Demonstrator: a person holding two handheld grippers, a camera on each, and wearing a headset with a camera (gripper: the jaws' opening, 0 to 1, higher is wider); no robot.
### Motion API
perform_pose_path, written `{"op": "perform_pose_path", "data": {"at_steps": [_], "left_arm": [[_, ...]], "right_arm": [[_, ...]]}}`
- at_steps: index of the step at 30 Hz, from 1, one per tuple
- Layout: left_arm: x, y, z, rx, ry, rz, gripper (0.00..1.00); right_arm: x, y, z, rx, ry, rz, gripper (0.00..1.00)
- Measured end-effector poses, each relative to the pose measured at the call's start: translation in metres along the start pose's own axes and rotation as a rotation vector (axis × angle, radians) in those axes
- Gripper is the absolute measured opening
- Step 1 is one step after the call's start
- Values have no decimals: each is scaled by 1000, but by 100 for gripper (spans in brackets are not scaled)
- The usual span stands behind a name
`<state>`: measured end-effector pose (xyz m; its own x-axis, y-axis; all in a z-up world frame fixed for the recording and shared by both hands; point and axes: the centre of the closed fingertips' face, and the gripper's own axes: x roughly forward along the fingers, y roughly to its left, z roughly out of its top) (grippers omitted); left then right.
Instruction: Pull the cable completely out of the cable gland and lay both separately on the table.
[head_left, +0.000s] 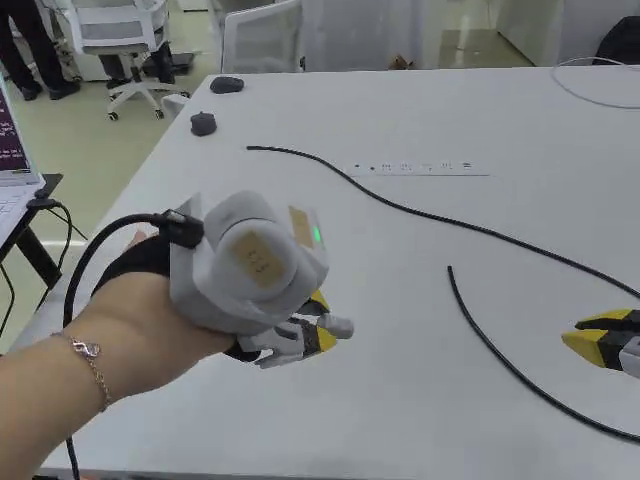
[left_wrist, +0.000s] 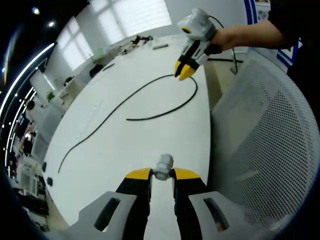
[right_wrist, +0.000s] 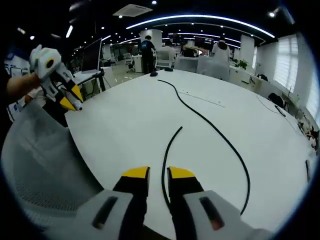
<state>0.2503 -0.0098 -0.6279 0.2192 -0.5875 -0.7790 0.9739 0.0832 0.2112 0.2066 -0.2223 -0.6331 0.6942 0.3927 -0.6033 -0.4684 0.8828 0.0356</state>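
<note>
Grey plastic shows between the yellow tips of the left gripper (left_wrist: 163, 175). Its jaws are clamped on the cable gland (left_wrist: 163, 165), and the top of the gland stands out a little past the tips. Under these jaws is the white table (left_wrist: 125, 150).

The gland is well apart from the black cable (left_wrist: 115, 107), which lies on the table far ahead of the left jaws. It makes one long curve and bends back on itself close to the right gripper (left_wrist: 184, 74).

In the right gripper view the jaws stand a little apart. One end part of the cable runs through the gap between them and goes on ahead of the tips, where it ends free. We think this part lies flat on the table below the jaws and they do not touch it, but the view is too poor here to be sure. The longer part of the cable passes to the right of the right jaw.

In the head view the two grippers are well apart, with the free end of the cable between them.
</note>
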Motion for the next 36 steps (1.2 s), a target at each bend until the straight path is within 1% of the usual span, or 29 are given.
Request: {"op": "perform_pose_path", "data": {"at_steps": [1, 3, 4, 5, 6, 7, 8, 9, 11, 12, 13, 14, 15, 17, 18, 19, 20, 22, 23, 24, 25, 27, 28, 29, 31, 32, 33, 35, 36], "left_arm": [[5, 0, -3, -13, 7, -14, 16], [20, -1, -8, -64, -7, -52, 16], [30, -2, -12, -105, -9, -71, 16], [37, 0, -18, -111, -1, -77, 16], [43, -1, -23, -136, 8, -89, 16], [53, -3, -28, -169, 8, -108, 16], [58, -4, -32, -187, 8, -123, 16], [65, -6, -37, -241, 15, -144, 16], [73, -5, -40, -287, 4, -157, 16], [79, -5, -43, -331, 9, -169, 16], [82, -5, -46, -348, 11, -180, 16], [87, -4, -48, -380, 10, -187, 16], [90, -1, -51, -372, 14, -182, 17], [94, 2, -57, -293, 38, -158, 17], [97, 4, -61, -274, 52, -142, 17], [100, 0, -61, -288, 51, -156, 17], [101, -2, -63, -280, 56, -164, 17], [104, -4, -72, -206, 89, -175, 17], [106, -6, -74, -226, 92, -175, 17], [106, -8, -75, -225, 97, -190, 17], [105, -11, -77, -195, 106, -201, 17], [104, -6, -77, -177, 106, -171, 18], [102, -4, -76, -192, 101, -166, 19], [99, -2, -73, -225, 84, -154, 24], [92, 0, -69, -255, 67, -153, 31], [87, 0, -68, -264, 66, -154, 32], [79, 0, -65, -271, 58, -146, 32], [68, -2, -59, -272, 40, -146, 33], [59, -4, -55, -283, 33, -148, 34]], "right_arm": [[-5, 3, -2, 3, -1, -3, 11], [-15, 4, -4, -3, 1, -36, 11], [-20, 5, -6, -3, 2, -49, 11], [-22, 6, -5, -4, 1, -47, 10], [-26, 8, -4, -7, -3, -50, 10], [-30, 9, -3, -12, -8, -56, 10], [-32, 10, -2, -19, -12, -60, 10], [-33, 10, -2, -24, -14, -63, 10], [-37, 9, -2, -18, -18, -71, 10], [-39, 9, -3, -11, -20, -76, 10], [-40, 8, -4, -7, -20, -81, 10], [-42, 8, -5, -4, -21, -87, 10], [-44, 8, -5, -2, -23, -90, 10], [-47, 7, -6, 6, -26, -99, 10], [-48, 6, -6, 14, -32, -102, 10], [-49, 7, -6, 22, -40, -102, 10], [-50, 8, -6, 28, -41, -101, 10], [-50, 10, -9, 30, -38, -104, 10], [-51, 11, -11, 31, -35, -107, 10], [-51, 12, -11, 34, -36, -106, 11], [-51, 13, -11, 39, -45, -103, 11], [-50, 15, -10, 44, -50, -88, 11], [-49, 15, -10, 38, -40, -85, 11], [-48, 15, -10, 31, -34, -87, 11], [-47, 16, -6, 23, -29, -79, 11], [-46, 17, -4, 19, -31, -70, 11], [-45, 19, -1, 15, -30, -60, 11], [-42, 23, 3, -7, -17, -41, 11], [-40, 25, 6, -18, -11, -32, 12]]}}
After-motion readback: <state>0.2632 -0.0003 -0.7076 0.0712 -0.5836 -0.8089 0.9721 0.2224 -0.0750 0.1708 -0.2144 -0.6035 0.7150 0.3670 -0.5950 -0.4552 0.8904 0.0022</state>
